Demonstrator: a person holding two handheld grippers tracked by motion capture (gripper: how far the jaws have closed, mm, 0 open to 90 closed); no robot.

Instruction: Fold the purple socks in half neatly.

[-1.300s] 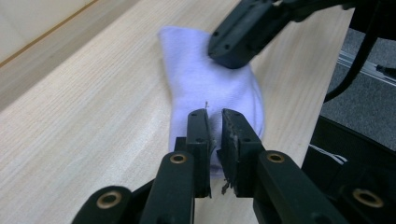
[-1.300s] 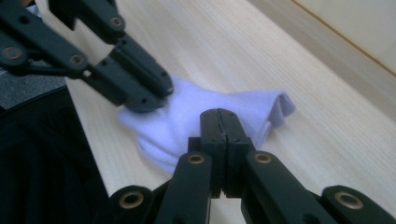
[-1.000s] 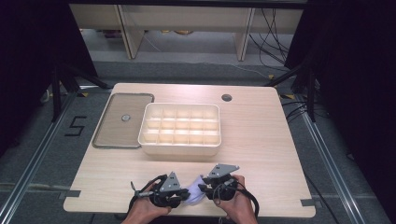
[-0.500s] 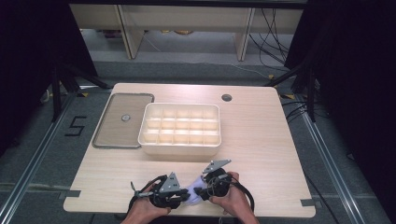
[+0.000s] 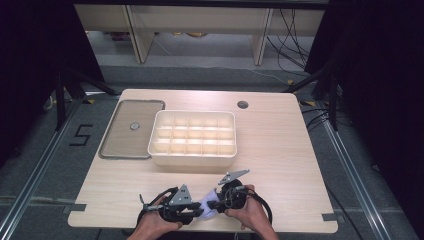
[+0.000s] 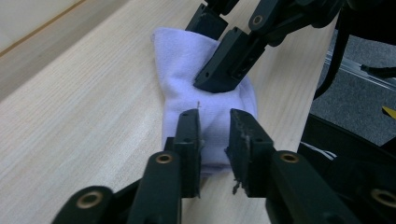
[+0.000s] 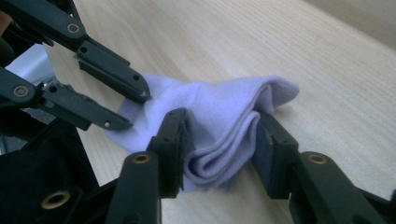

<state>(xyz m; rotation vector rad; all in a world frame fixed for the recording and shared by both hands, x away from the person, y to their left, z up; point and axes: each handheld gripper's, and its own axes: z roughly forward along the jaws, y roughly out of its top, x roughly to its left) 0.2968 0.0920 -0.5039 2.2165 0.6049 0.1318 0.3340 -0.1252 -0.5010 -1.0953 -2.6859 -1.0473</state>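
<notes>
A small pale lilac cloth, folded into soft layers (image 5: 209,206), lies on the light wooden tabletop (image 5: 280,150) close to its near edge, about midway along it, between the person's two hands. The left gripper, a black two-jaw tool with a grey three-cornered plate (image 5: 186,209), is held in the left hand (image 5: 152,226) at the cloth's left end; in the left gripper view (image 6: 214,137) its jaws stand a little apart with a fold of the cloth (image 6: 205,105) between them, pinching that end. The right gripper, black with the same kind of grey plate (image 5: 220,200), sits in the right hand (image 5: 249,212) at the cloth's right end; in the right gripper view (image 7: 219,135) its jaws are clamped on the bunched, layered edge of the cloth (image 7: 224,119), which bulges between them. Each gripper view also shows the other gripper's jaws on the far end of the cloth. Towards the far edge of the tabletop stands a cream plastic tray divided into many small square compartments (image 5: 192,159), and just beside it, near the far left corner, lies a flat brown rectangular lid with a round knob in the middle (image 5: 131,145). A small round grommet hole (image 5: 243,104) sits near the far edge, right of the tray.
</notes>
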